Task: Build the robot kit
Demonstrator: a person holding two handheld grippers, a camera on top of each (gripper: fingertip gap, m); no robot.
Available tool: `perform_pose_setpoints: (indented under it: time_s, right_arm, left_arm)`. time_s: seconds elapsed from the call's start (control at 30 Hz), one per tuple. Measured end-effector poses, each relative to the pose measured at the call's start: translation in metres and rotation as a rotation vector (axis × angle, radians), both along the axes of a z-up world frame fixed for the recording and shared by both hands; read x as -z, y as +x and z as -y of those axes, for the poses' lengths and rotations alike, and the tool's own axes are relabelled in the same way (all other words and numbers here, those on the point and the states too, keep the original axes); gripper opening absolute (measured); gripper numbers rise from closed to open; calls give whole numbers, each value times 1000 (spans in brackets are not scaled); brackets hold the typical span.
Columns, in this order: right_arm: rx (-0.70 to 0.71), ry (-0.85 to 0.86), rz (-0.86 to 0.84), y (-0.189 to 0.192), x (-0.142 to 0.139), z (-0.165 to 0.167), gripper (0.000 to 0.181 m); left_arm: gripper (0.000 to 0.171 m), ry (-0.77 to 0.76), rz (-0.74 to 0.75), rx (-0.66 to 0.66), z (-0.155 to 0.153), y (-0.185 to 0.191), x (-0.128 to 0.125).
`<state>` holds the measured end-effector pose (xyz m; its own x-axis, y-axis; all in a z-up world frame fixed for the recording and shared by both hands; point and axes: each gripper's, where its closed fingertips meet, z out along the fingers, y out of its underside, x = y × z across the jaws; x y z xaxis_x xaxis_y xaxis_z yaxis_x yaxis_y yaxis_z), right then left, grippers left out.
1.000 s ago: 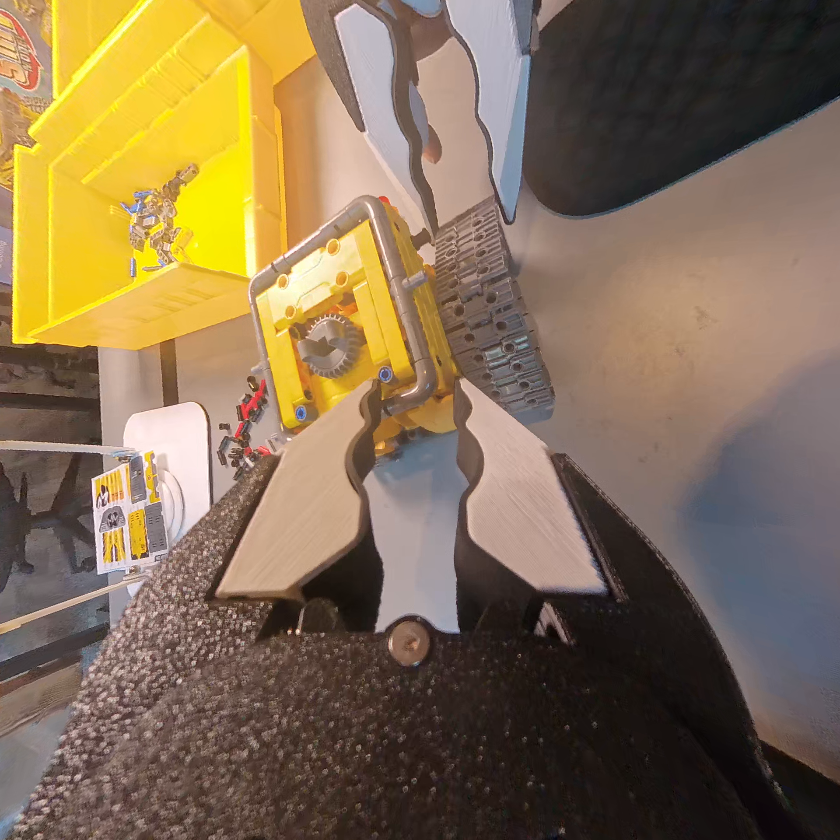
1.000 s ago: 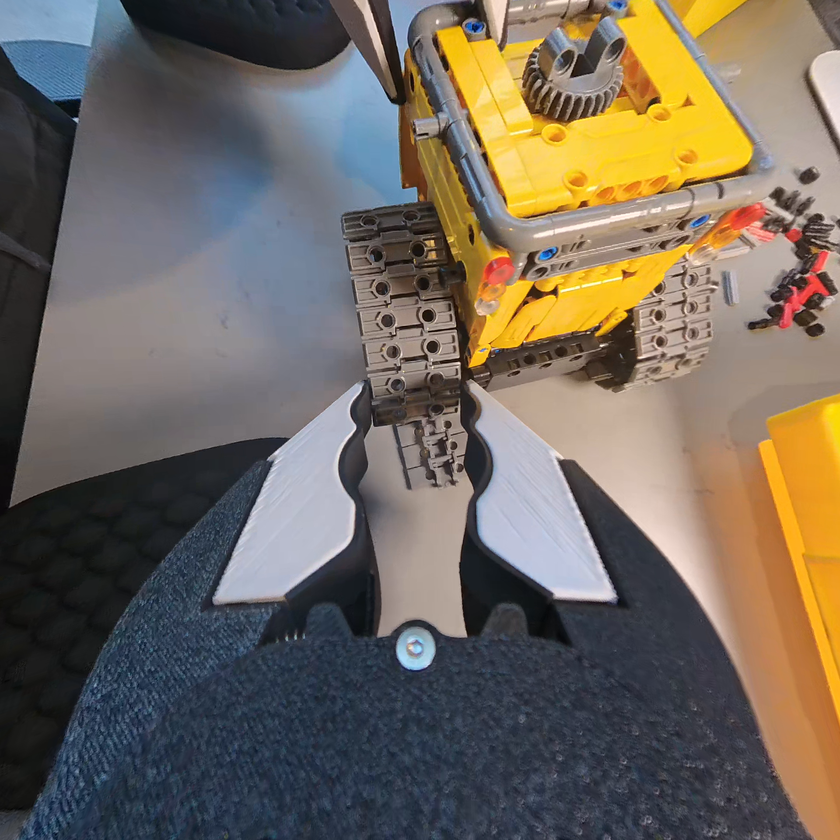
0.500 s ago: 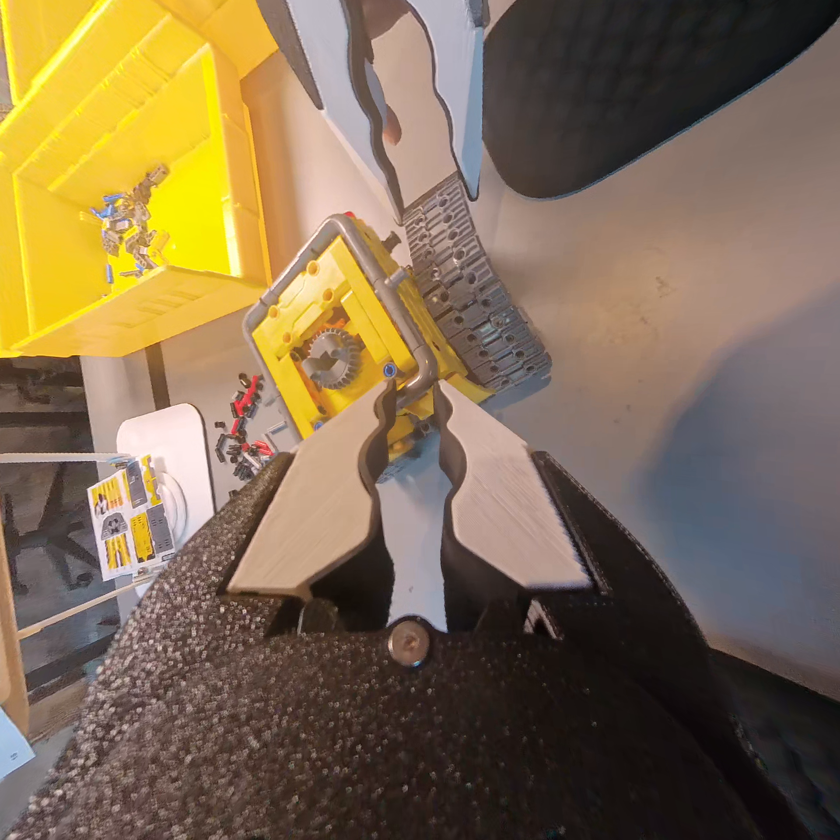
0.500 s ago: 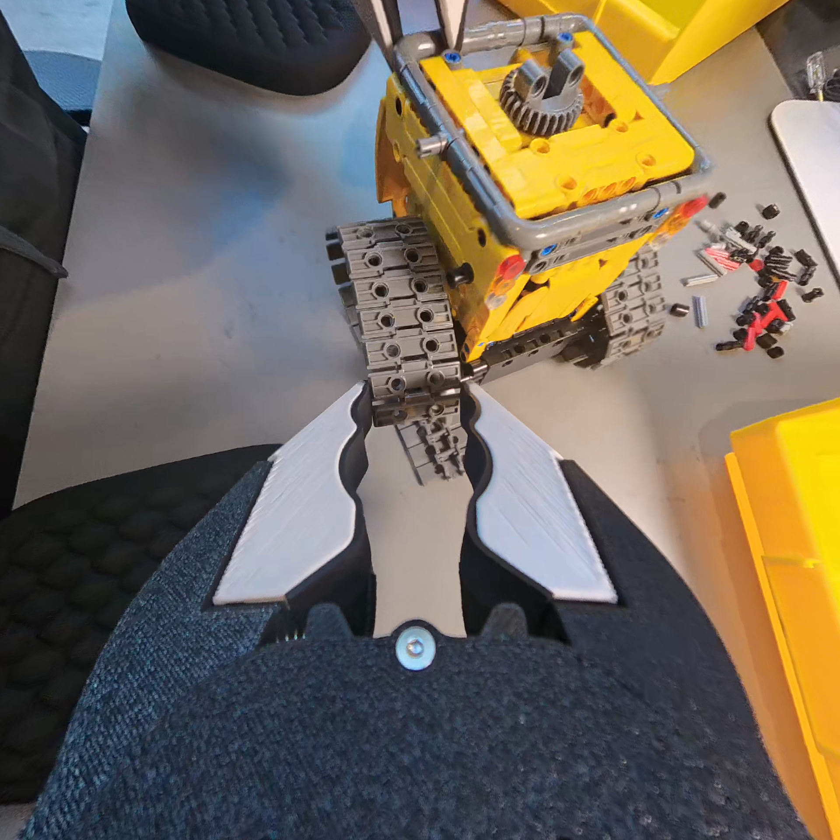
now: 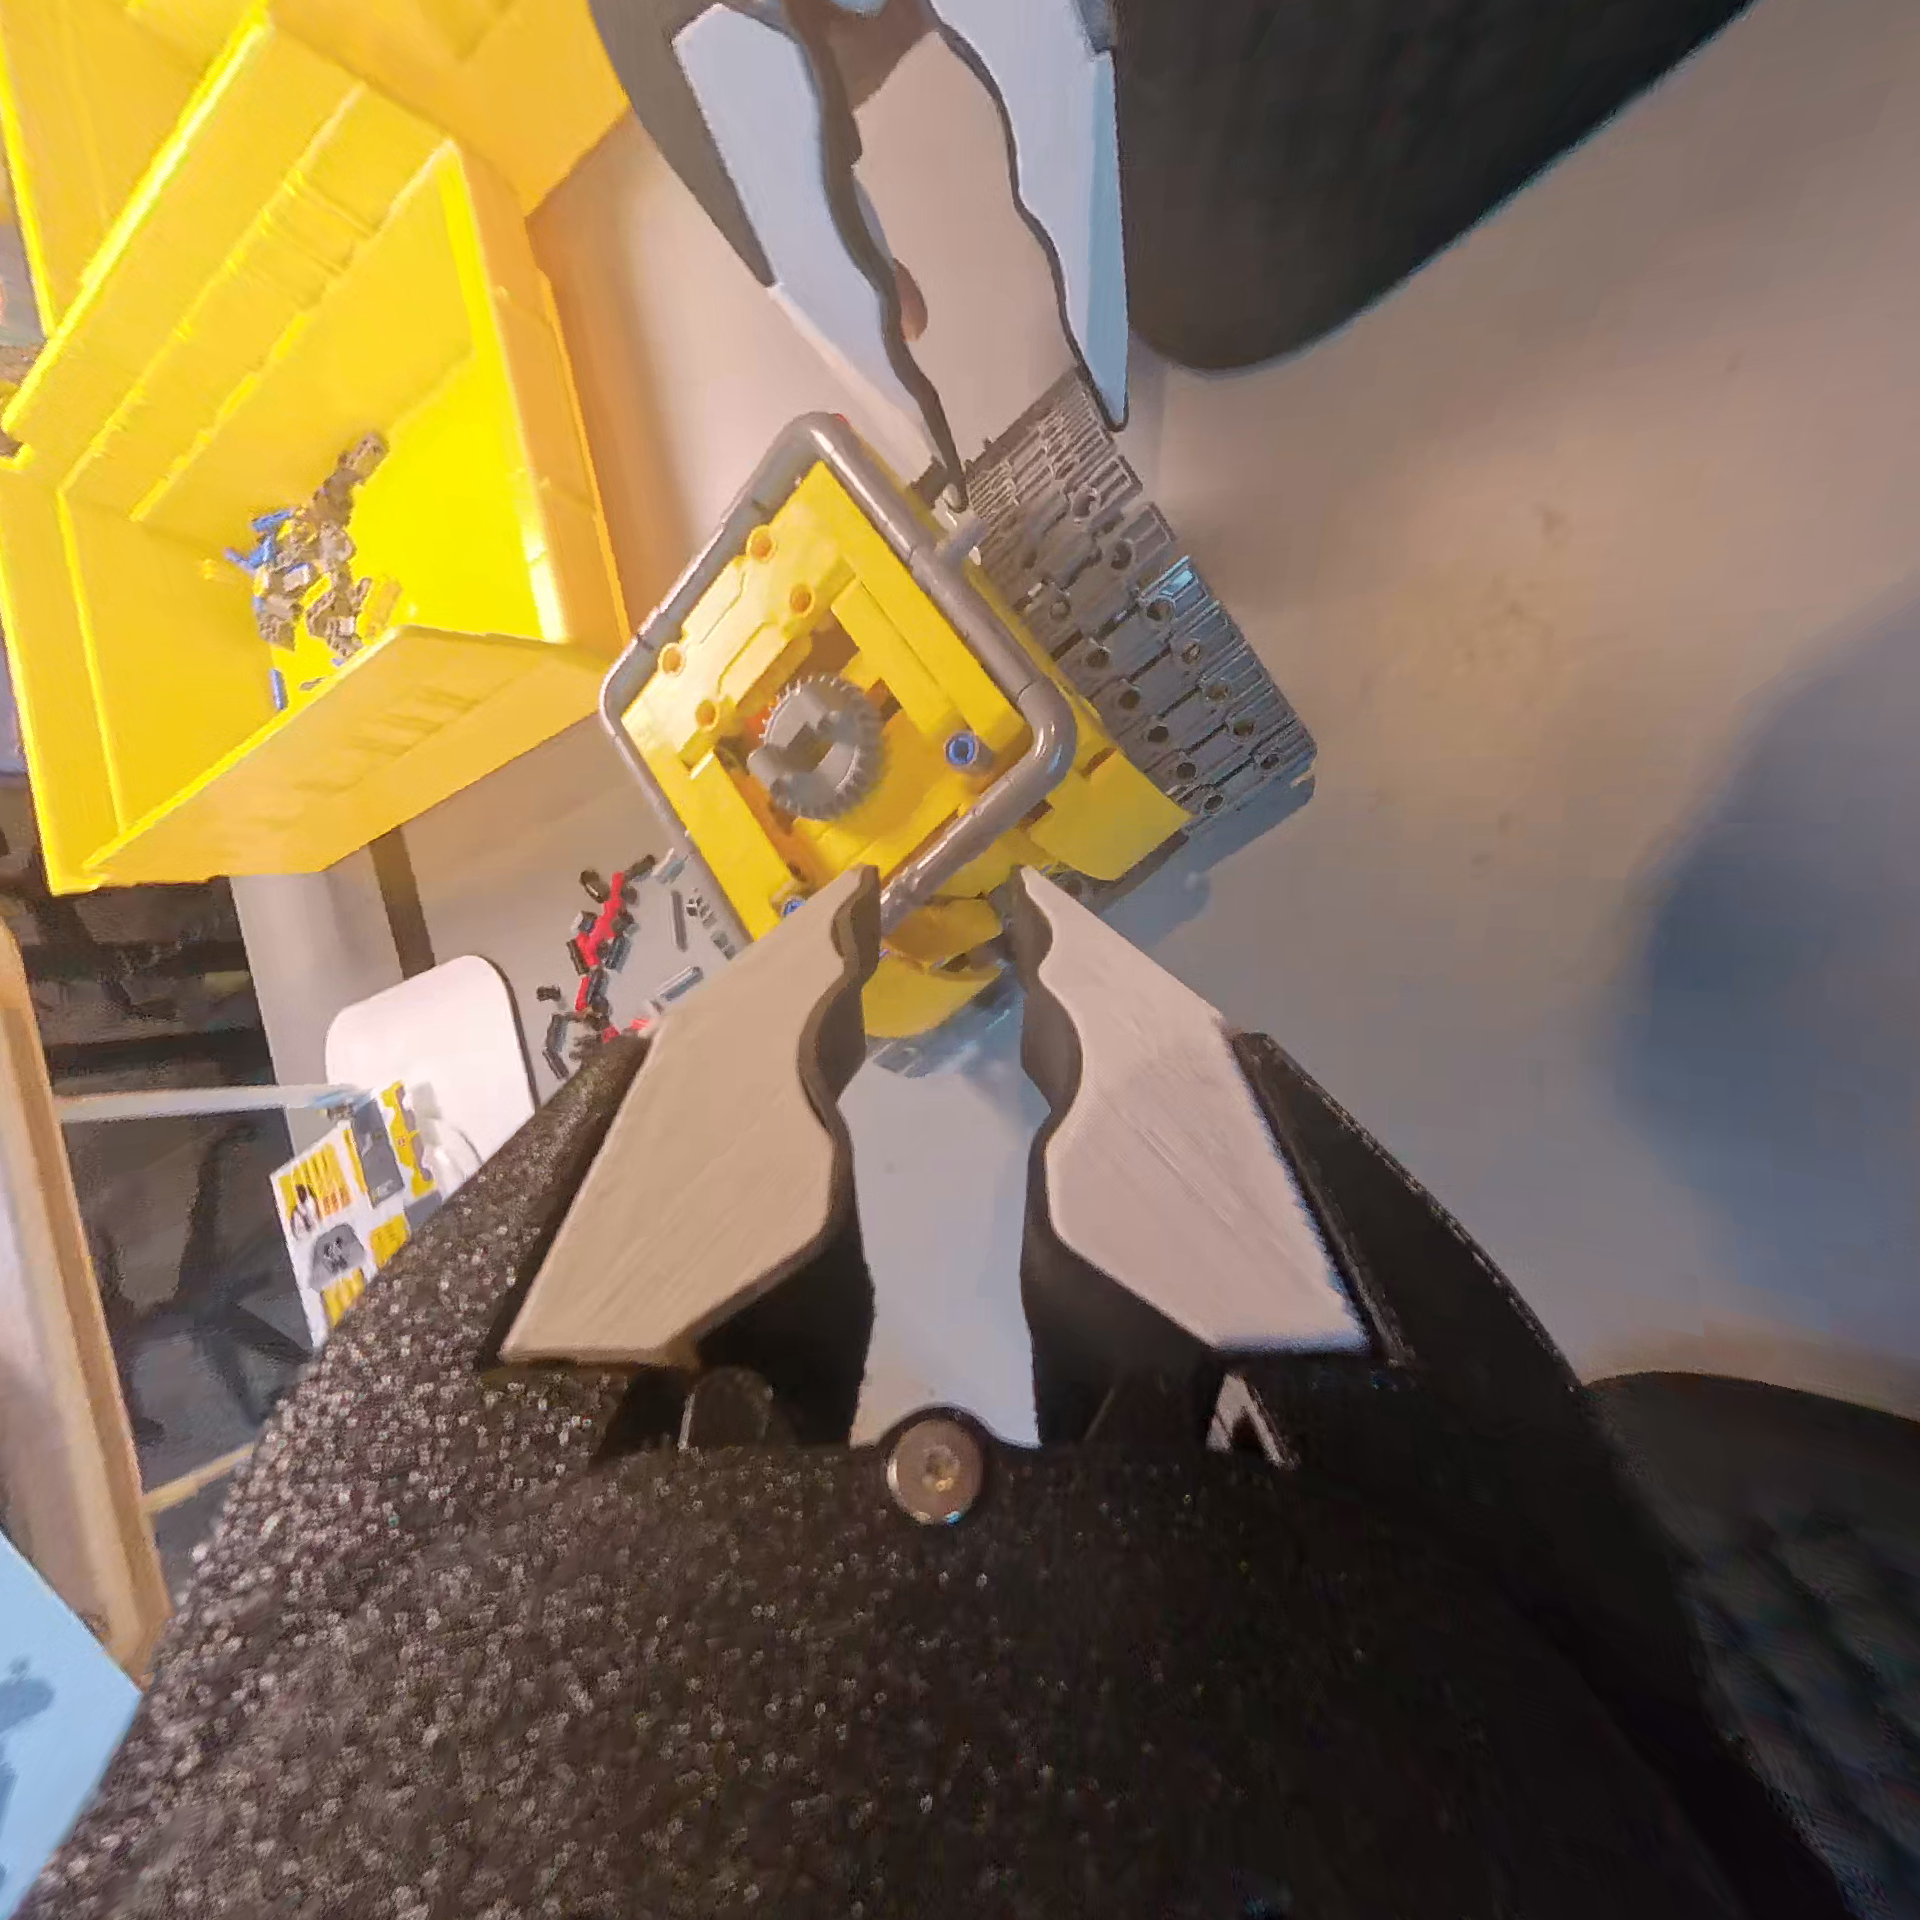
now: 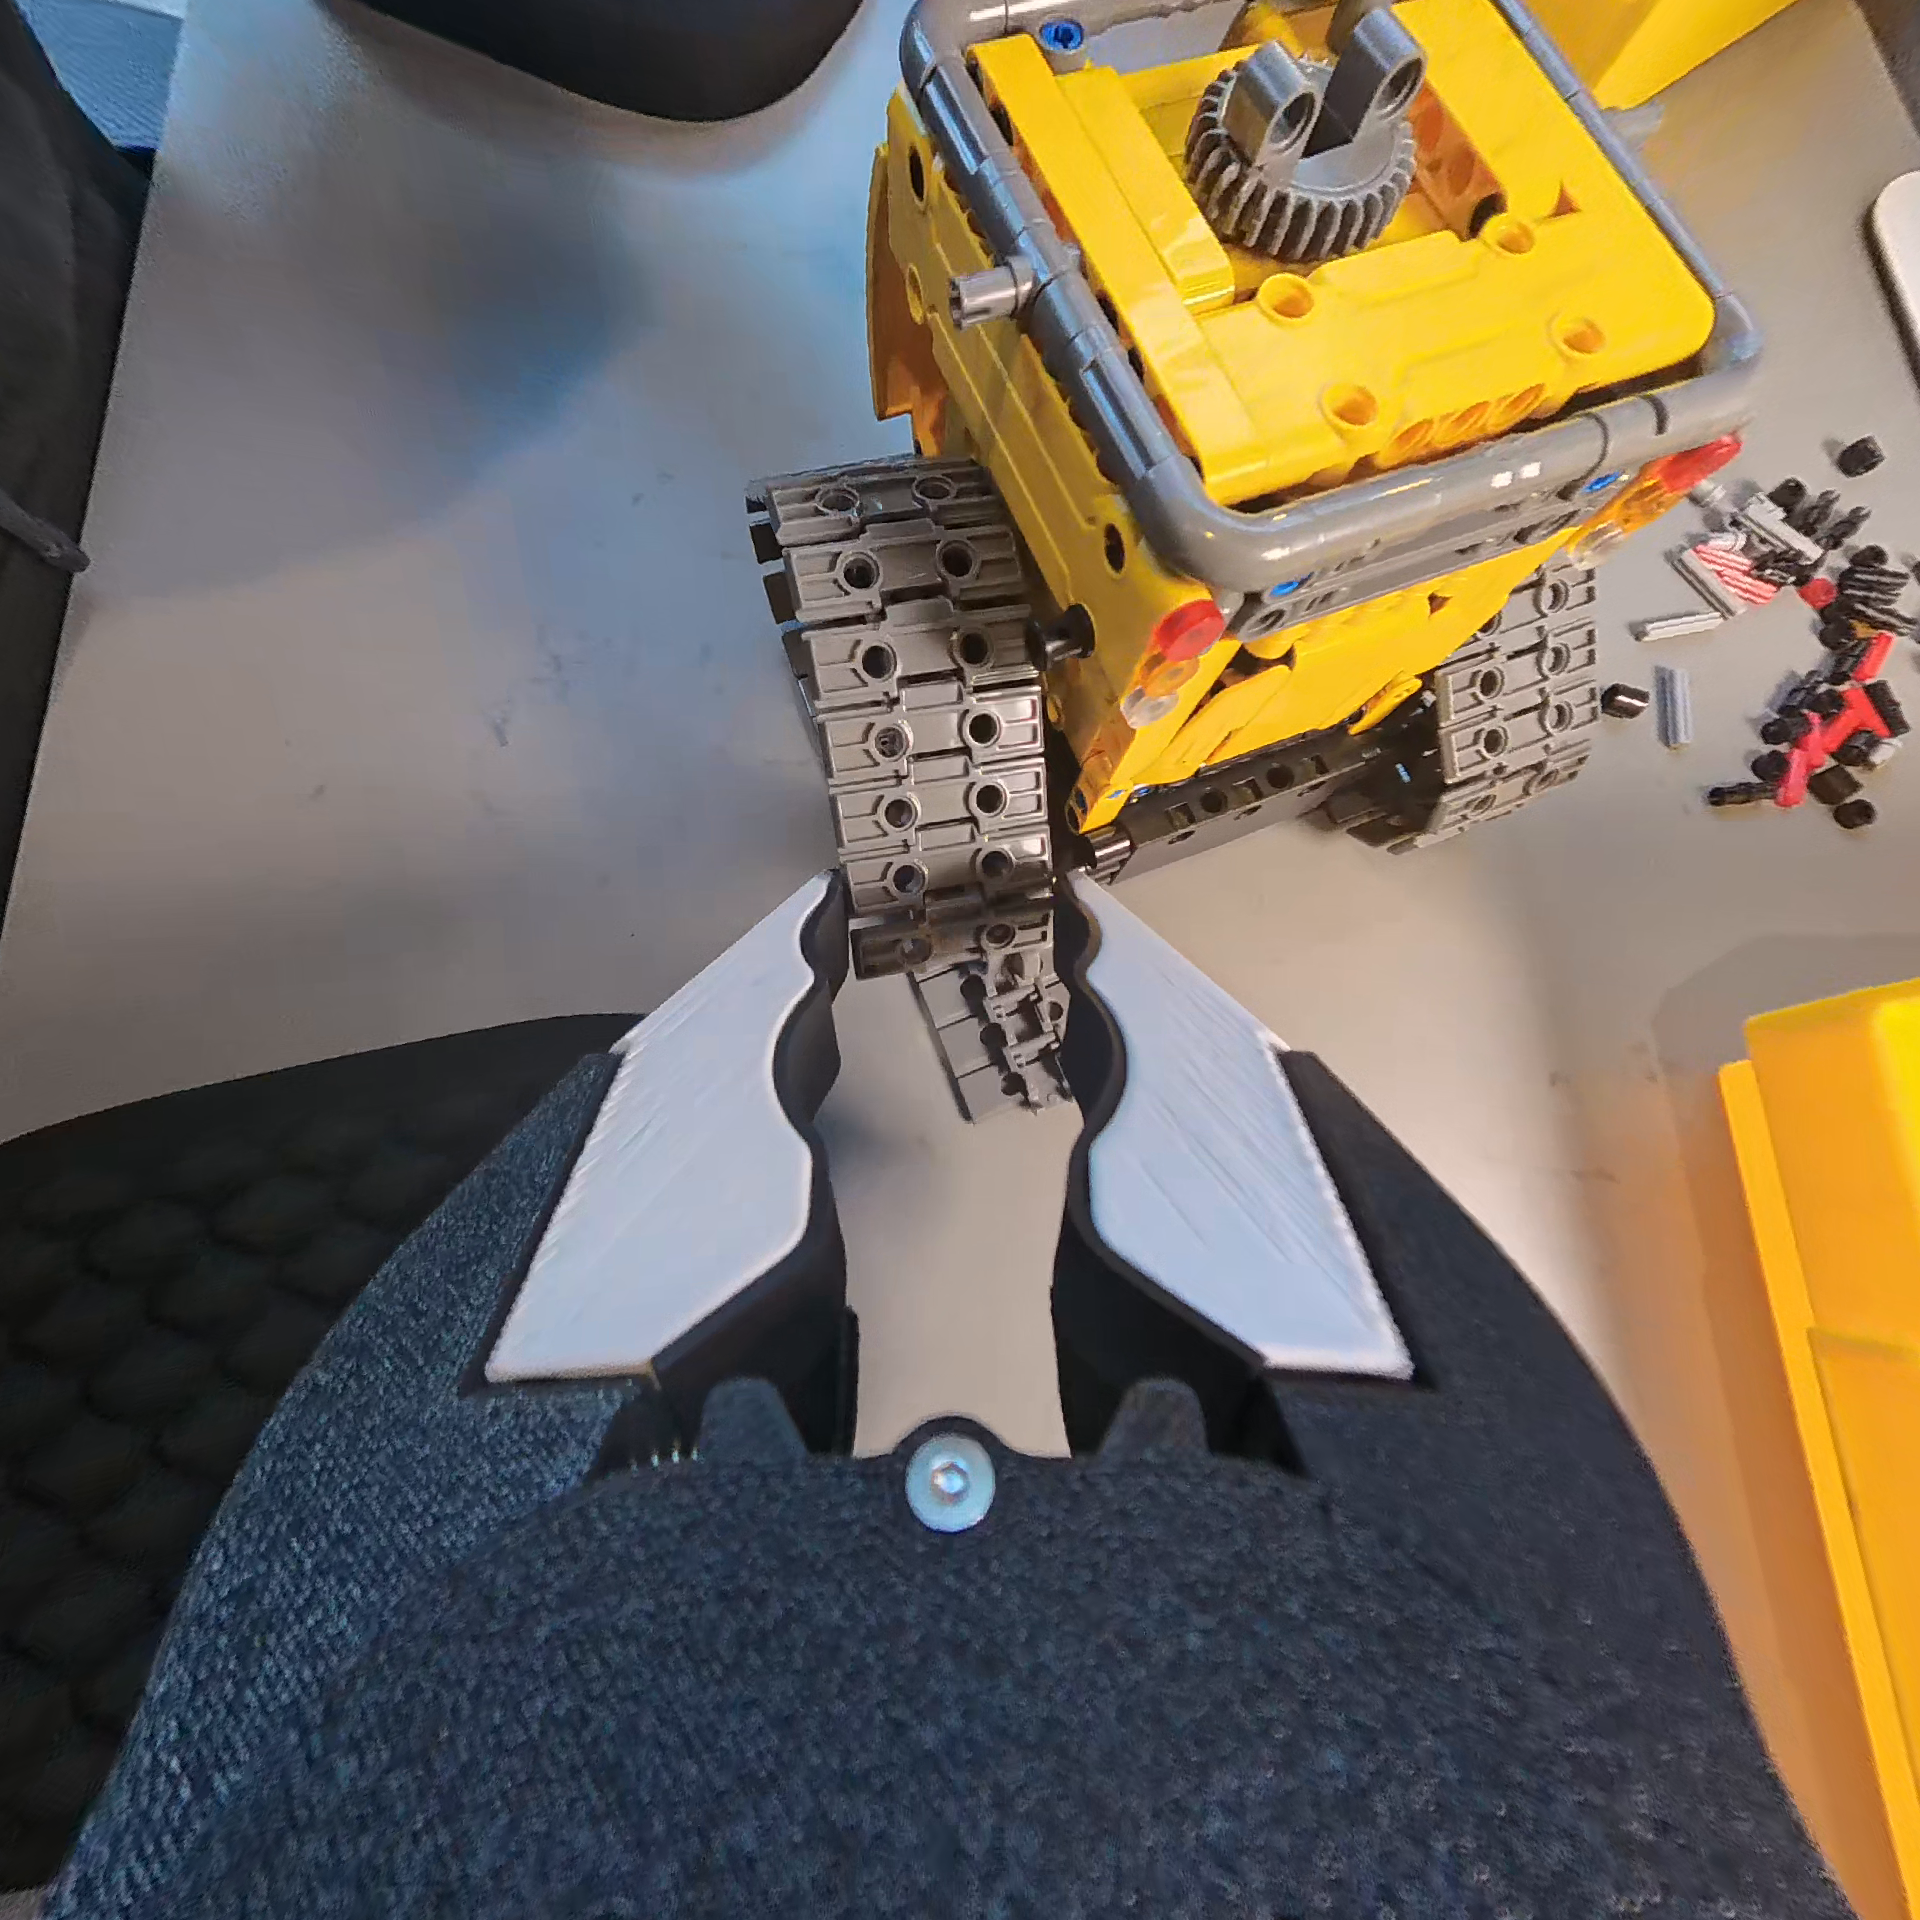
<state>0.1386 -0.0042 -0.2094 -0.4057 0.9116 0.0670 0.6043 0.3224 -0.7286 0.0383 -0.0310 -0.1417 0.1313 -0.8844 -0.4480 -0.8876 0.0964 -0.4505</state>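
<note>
Right gripper clamps the grey linked track mid-frame; left gripper pinches the yellow brick-built vehicle's corner; better keep both squeezes steady.

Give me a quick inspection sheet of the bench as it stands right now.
Surface: grey tabletop, scuffed.
Job's things: yellow brick-built tracked vehicle, grey gear on top.
Clutter: small black and red pins loose beside it; yellow bin holding small parts.
Grippers: right gripper closed on grey track; left gripper clamps the vehicle's rear corner.
Cables: nothing seen.
Surroundings: black cushion, sticker sheet, white plate.
</note>
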Motion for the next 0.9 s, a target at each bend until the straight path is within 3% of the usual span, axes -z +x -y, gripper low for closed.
perform_pose_setpoints:
  time_s: [0.23, 0.6, 0.63, 0.9]
  right_arm:
    - [-3, 2, 12, 0, 0, 2, 39]
    - [-100, -23, -4, 2, -22, 21, 38]
    - [-103, -1, 9, 1, -21, 20, 12]
    - [-178, 70, 4, -16, -13, 38, 8]
  left_arm:
    - [11, 101, -182, 167, -8, 3, 8]
    - [5, 54, -152, 305, 53, 12, 3]
    - [5, 40, -142, 317, 61, 14, 3]
    - [5, 2, -105, 339, 100, 15, 1]
